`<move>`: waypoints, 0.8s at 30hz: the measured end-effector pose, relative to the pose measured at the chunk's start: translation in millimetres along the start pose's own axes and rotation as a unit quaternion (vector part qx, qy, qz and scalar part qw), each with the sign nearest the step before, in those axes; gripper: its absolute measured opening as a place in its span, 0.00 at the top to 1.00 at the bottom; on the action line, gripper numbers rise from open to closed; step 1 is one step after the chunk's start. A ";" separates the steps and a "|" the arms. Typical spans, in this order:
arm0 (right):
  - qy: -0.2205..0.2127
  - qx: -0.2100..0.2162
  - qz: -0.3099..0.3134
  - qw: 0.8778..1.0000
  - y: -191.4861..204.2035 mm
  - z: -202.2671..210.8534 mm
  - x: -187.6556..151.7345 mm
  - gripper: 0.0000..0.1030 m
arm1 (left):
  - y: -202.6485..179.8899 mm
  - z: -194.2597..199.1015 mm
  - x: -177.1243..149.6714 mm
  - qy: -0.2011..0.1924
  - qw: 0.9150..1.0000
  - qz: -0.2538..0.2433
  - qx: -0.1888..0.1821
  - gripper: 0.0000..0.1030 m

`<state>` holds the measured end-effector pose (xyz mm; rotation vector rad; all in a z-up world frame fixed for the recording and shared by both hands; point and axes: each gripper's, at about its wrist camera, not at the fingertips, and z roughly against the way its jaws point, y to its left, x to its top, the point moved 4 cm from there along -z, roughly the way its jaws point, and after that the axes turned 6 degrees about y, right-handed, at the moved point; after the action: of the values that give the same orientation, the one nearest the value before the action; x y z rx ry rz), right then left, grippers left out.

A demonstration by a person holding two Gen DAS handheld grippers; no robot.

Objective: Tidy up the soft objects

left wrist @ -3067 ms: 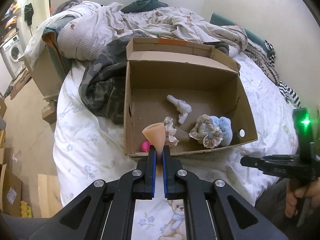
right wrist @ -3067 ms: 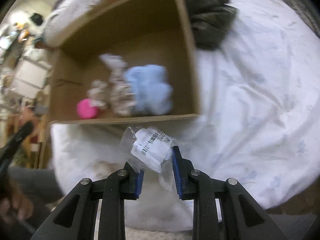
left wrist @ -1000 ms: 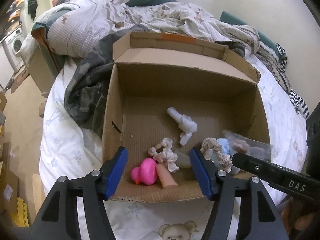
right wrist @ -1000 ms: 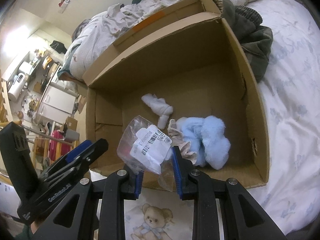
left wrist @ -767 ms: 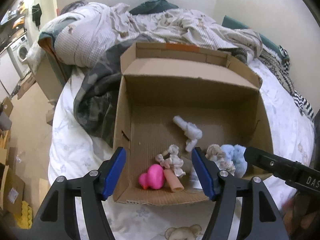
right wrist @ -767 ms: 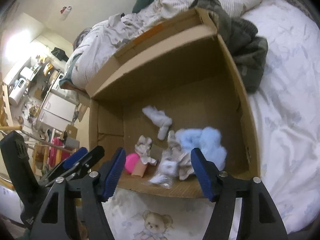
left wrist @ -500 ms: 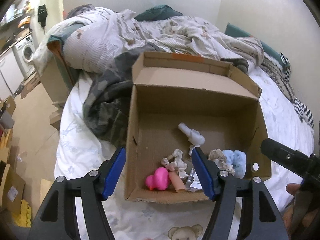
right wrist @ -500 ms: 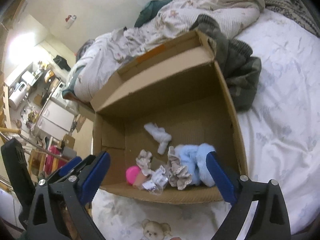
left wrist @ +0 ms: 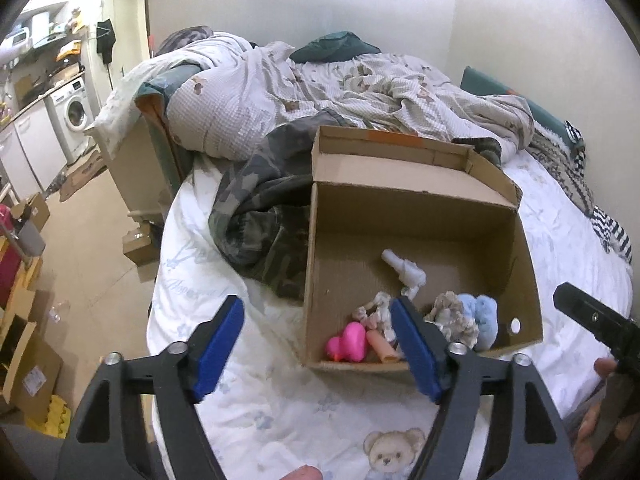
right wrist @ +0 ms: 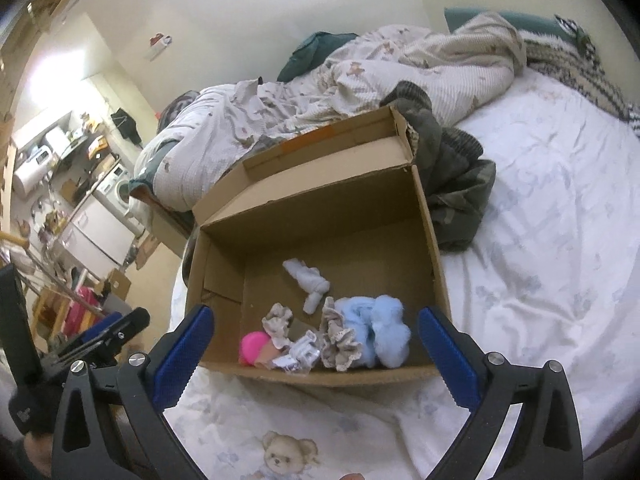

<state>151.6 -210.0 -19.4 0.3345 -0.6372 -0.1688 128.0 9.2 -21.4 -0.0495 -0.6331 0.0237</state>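
An open cardboard box [left wrist: 516,248] [right wrist: 434,248] stands on the bed. Inside lie a pink duck [left wrist: 347,343] [right wrist: 253,345], a peach soft piece [left wrist: 382,347], a white knotted cloth [left wrist: 406,270] [right wrist: 310,282], frilly scrunchies [left wrist: 456,318] [right wrist: 338,338], a blue fluffy ball [left wrist: 482,316] [right wrist: 386,330] and a clear plastic packet [right wrist: 302,356]. My left gripper [left wrist: 318,346] hovers before the box's near left corner, its jaws opening with nothing between them. My right gripper [right wrist: 314,354] is held above the near wall, open wide and empty.
A camouflage garment [left wrist: 260,216] [right wrist: 456,184] lies left of and behind the box. A rumpled duvet [left wrist: 320,88] covers the bed's far side. White sheet [right wrist: 540,260] lies bare to the right. The floor with cartons [left wrist: 28,360] drops off at left.
My right gripper let go of the plastic packet, which now lies in the box. Both grippers drew back and up from the box, and the left jaws spread wider.
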 end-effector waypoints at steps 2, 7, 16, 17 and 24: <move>-0.001 -0.007 0.009 1.000 1.1 3.3 -4.2 0.00 | 1.4 3.8 -6.2 0.002 1.000 0.000 -0.006 0.20; 0.012 -0.001 -0.006 1.000 -2.8 2.4 -19.3 0.00 | 4.2 7.9 -17.4 0.006 1.000 0.002 -0.008 0.03; 0.007 -0.047 0.031 0.998 6.2 -3.9 -27.2 0.00 | 2.4 2.0 -20.0 0.003 1.000 -0.005 -0.003 0.01; 0.007 -0.048 0.033 0.998 6.7 -4.3 -27.3 0.00 | 1.6 1.9 -20.0 0.003 1.000 -0.006 -0.004 0.01; 0.008 -0.061 0.053 0.997 12.0 -7.1 -28.7 0.00 | -1.6 1.9 -19.6 -0.001 1.000 -0.010 -0.006 0.01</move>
<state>133.8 -189.6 -36.3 0.1844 -0.6248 -0.1037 111.1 6.9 -31.4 -0.0539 -0.6352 0.0002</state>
